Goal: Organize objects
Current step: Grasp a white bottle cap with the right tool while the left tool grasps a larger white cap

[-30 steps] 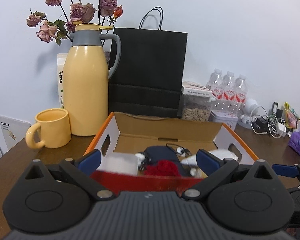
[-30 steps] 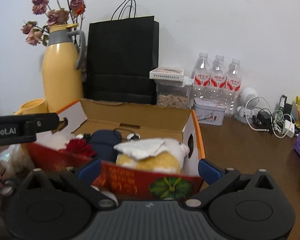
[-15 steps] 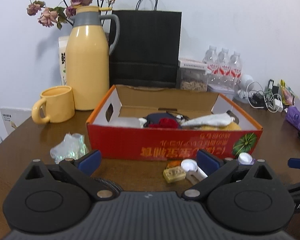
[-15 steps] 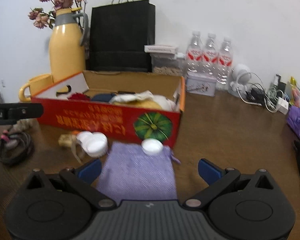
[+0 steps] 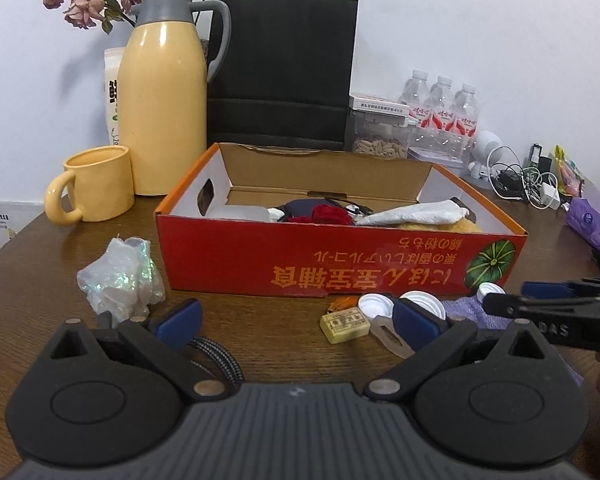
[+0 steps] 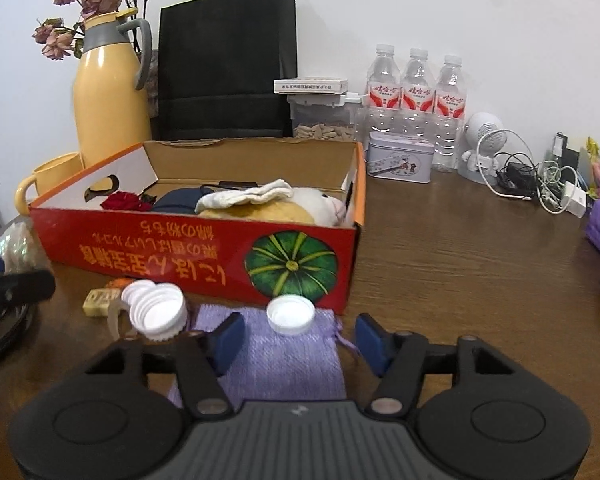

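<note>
A red cardboard box with a pumpkin picture stands mid-table. It holds a plush toy, a white cloth, a red flower and dark items. In front of it lies a purple knitted pouch with a white cap resting on its far end. My right gripper is low over the pouch. Its jaws are closing with the pouch between them, and the right pad is still clear of the fabric. My left gripper is open over bare table, near a small yellow block and stacked white caps.
Crumpled clear plastic and a braided black cable lie at the left. Behind the box stand a yellow jug, a mug, a black paper bag, water bottles, a tin and tangled chargers.
Both grippers came back from over the box and sank to the table in front of it. The right jaws have narrowed around the purple pouch.
</note>
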`<state>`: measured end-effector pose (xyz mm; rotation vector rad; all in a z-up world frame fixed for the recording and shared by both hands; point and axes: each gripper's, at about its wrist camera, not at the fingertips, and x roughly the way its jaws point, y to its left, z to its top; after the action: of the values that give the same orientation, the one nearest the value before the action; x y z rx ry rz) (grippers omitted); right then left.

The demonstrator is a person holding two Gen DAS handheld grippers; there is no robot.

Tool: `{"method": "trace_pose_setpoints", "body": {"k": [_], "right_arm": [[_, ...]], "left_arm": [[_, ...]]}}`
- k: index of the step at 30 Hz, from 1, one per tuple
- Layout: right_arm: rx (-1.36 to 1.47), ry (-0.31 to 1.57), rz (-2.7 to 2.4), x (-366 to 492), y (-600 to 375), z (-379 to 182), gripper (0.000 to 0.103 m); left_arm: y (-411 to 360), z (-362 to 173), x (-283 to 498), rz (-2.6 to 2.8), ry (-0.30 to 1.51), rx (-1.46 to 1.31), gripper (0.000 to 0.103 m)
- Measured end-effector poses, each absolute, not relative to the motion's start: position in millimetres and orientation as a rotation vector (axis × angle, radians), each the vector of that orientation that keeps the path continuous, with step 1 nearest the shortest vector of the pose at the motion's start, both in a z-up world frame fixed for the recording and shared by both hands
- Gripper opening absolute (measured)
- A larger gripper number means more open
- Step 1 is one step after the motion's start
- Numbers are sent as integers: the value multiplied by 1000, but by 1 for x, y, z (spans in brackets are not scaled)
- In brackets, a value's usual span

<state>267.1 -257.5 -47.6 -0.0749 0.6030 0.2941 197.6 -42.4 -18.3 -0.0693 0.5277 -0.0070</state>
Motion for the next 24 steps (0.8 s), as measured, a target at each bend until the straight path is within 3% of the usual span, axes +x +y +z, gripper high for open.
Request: {"method": "trace_pose_setpoints", "body": {"k": [10, 24], "right_arm": [[-76, 619, 295, 276, -249, -53, 27], [-102, 505, 300, 254, -248, -45, 27]], "left_arm": [[-42, -20, 199, -9, 535, -77, 103], [-42, -23, 200, -5, 538, -75, 103]]}}
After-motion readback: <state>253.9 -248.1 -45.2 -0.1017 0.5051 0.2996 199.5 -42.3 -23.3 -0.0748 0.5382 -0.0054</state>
